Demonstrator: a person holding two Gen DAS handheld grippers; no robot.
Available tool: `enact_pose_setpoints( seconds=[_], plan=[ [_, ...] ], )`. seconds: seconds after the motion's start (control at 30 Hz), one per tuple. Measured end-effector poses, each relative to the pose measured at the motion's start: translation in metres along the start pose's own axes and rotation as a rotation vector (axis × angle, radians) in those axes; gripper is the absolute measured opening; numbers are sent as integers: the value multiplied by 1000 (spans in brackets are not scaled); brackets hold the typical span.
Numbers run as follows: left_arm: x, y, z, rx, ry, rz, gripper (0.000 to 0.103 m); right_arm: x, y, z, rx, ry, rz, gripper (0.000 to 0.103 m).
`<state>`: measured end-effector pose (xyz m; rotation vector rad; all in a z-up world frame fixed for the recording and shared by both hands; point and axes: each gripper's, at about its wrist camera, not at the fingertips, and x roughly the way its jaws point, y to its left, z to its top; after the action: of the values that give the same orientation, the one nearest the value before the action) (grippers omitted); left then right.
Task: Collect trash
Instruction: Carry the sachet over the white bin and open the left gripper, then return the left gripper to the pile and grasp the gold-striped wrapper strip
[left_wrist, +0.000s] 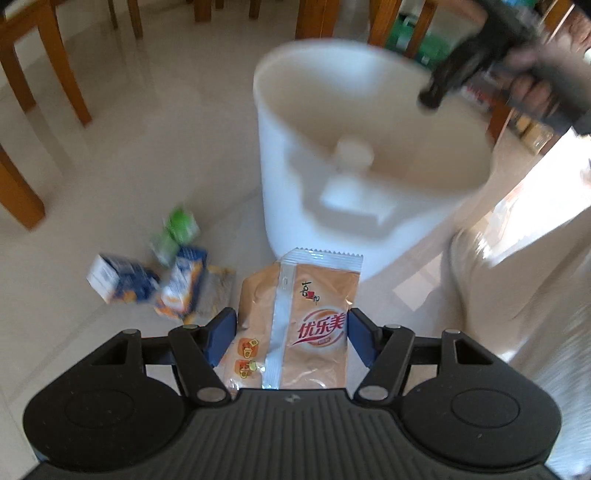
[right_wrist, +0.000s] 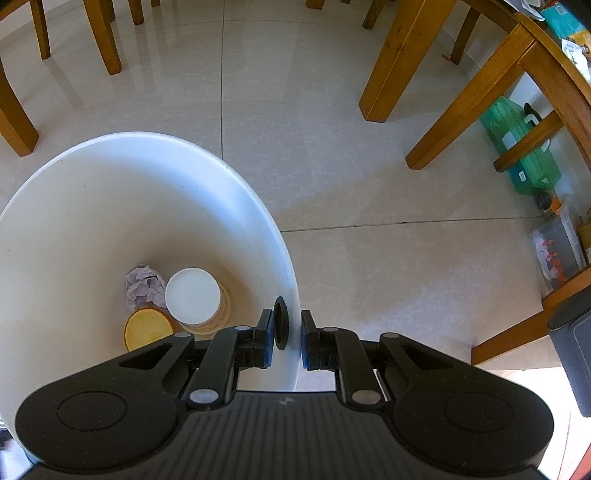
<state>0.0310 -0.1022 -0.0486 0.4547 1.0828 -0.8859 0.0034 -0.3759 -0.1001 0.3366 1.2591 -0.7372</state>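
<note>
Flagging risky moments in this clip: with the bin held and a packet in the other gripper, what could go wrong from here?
1. The right gripper pinches only the white bin at its thin rim; the bin may slip or tip.
2. The orange packet sits loosely between the left gripper fingers and could fall short of the bin.
3. Blur suggests fast motion, so the small cartons on the floor might get knocked.

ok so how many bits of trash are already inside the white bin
3 show in the right wrist view: a crumpled paper wad, a white-lidded cup beside it, and an orange disc nearest the camera. The right gripper blocks the near wall of the white bin, so more may be hidden.
</note>
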Motion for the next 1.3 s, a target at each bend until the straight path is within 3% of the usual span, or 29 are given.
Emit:
enact_pose_setpoints(
  seconds=[0.23, 0.47, 0.57, 0.83, 1.3],
  plan=[
    [-65, -25, 65, 71, -153, -67, 66, 0, 1, 1, 1, 1, 1, 17],
    [-53, -54, 115, 136, -234, -106, 67, 1, 0, 1, 4, 1, 6, 17],
    [-44, -66, 123, 154, -238, -111, 82, 1, 1, 1, 5, 3, 7, 17],
    [-46, -51, 112, 94, -234, -50, 92, 1, 0, 0, 8, 2, 16, 17],
    [-34, 7, 63, -40, -175, 76, 93, 2, -1, 0, 6, 3, 12, 18]
  ],
)
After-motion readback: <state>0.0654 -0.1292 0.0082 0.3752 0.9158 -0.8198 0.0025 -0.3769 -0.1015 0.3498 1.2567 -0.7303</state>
